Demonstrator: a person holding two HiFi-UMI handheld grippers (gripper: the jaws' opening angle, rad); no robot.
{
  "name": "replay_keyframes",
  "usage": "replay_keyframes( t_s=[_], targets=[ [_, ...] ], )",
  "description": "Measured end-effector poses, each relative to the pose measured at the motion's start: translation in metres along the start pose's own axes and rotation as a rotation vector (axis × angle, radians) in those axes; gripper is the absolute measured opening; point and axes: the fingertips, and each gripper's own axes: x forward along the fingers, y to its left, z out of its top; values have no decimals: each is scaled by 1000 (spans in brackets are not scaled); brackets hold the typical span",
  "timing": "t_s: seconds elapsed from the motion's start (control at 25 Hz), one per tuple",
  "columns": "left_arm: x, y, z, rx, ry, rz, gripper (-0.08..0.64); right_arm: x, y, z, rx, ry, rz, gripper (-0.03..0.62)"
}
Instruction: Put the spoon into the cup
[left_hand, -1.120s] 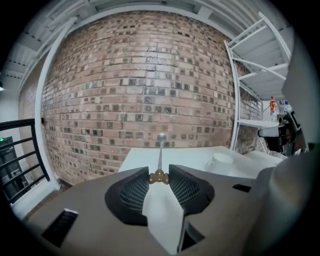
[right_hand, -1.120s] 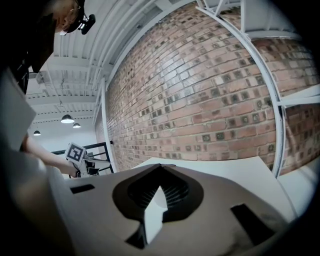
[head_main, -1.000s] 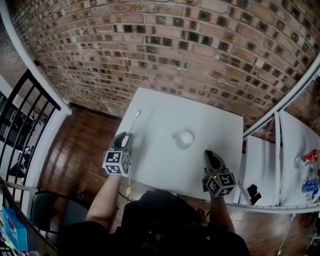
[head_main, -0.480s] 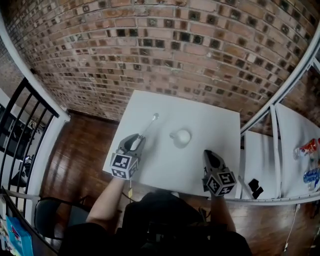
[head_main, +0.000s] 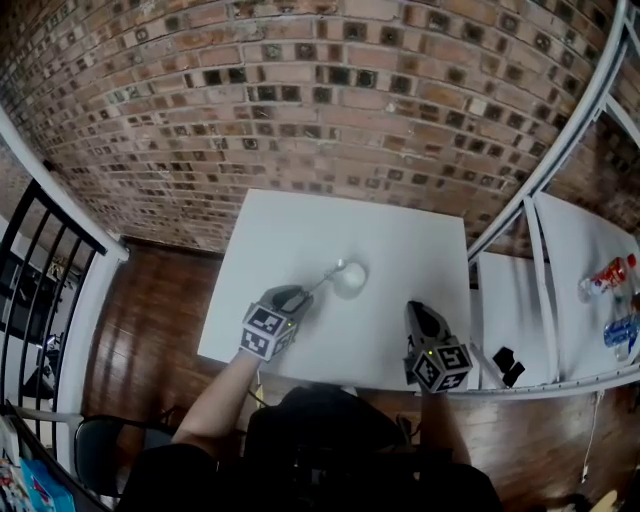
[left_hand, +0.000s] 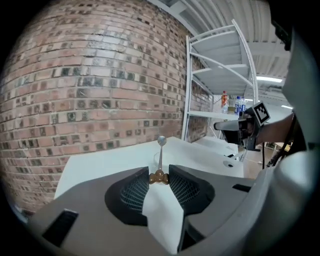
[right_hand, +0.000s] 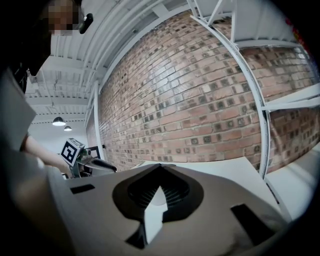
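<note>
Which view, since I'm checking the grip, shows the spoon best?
The left gripper view: the spoon is close up, brown end pinched in the left tongs, bowl ahead. The head view shows only a thin sliver by the cup. In the right gripper view it cannot be made out.

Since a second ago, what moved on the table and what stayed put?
The left hand-held gripper, shut on the spoon, swung rightward from the table's left edge toward the cup; the spoon's bowl is now by the cup's rim. Nothing was picked up or let go. The cup and the right hand-held gripper stayed where they were.
</note>
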Motion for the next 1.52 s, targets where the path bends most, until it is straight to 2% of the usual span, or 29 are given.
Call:
replay_keyframes(
  t_s=[0.24,0.48,0.6,0.96,1.2,1.4,1.52],
  targets=[
    [28,-12,-21,27,144,-45,126,-5,-12,1,16,-11,-22,5],
    [47,-17,-27,27,219,-49,126,-7,-22,2,27,-18,-32,5],
    [54,-14,-26,46,239,-26,127,-9,-27,2,28,-19,-35,5],
    [77,-16,-14,13,228,-32,129,-7,-35,3,31,-18,-18,5],
    [90,-11,-12,32,199,-34,129,-2,-31,11,3,-15,5,5],
    [100,-14,-6,88,206,-20,129,-7,-42,15,3,-15,-19,5],
    [105,-15,-9,80,195,-25,130,-8,-42,16,5,-17,-22,5]
  ],
)
